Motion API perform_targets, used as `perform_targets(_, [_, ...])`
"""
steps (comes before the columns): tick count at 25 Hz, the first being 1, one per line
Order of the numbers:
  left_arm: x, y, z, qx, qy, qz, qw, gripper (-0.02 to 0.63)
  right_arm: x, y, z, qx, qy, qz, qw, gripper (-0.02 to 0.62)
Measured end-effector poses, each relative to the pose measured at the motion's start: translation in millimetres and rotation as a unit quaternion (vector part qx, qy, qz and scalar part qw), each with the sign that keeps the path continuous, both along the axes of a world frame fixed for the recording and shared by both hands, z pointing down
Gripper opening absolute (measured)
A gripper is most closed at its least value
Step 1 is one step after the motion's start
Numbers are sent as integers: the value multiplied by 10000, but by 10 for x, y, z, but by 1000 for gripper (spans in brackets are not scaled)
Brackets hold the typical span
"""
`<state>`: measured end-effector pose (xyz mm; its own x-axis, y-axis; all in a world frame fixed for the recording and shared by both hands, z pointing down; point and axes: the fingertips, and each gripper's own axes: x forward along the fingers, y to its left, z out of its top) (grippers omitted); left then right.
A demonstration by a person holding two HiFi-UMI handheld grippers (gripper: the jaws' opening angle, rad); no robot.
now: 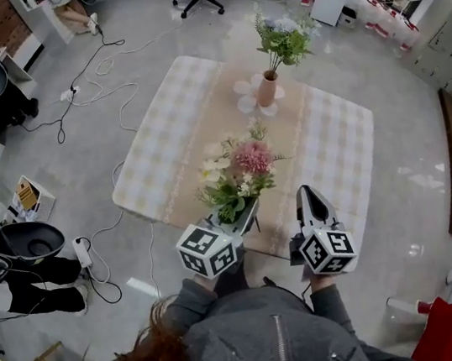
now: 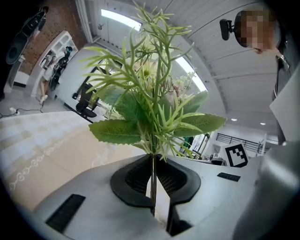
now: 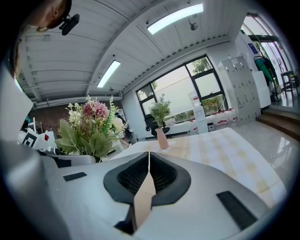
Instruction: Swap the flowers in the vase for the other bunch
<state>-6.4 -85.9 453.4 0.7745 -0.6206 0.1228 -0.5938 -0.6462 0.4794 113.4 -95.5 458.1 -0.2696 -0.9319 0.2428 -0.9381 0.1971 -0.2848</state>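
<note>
The left tool [image 2: 153, 180] was clamped on the thin stems of the pink bunch [image 1: 238, 173], held upright over the near edge of the worktop [image 1: 339, 140]. The right tool [image 3: 148, 161] was closed on nothing. The vase [image 1: 268, 90], at the far side, held the green bunch [image 1: 282, 39]. The best approach was probably for the right tool to lift that out by its stems first, straight up so the vase stayed put, while the left grip stayed firm. No brand or writing was readable.
</note>
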Motion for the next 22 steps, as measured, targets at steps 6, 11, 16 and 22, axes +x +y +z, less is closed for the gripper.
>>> perform_targets(6, [-37, -438, -16, 35, -34, 79, 10000, 31, -19, -405, -49, 26, -24, 38, 10000, 14])
perform_targets(11, [-62, -754, -43, 68, -14, 95, 9999, 31, -8, -718, -56, 24, -8, 61, 10000, 14])
perform_targets(16, [-61, -1051, 18, 82, 36, 90, 9999, 31, -5, -1022, -81, 121, 47, 33, 9999, 14])
perform_targets(22, [-32, -1385, 16, 151, 76, -74, 9998, 31, 11, -1335, -199, 299, 182, -220, 9991, 14])
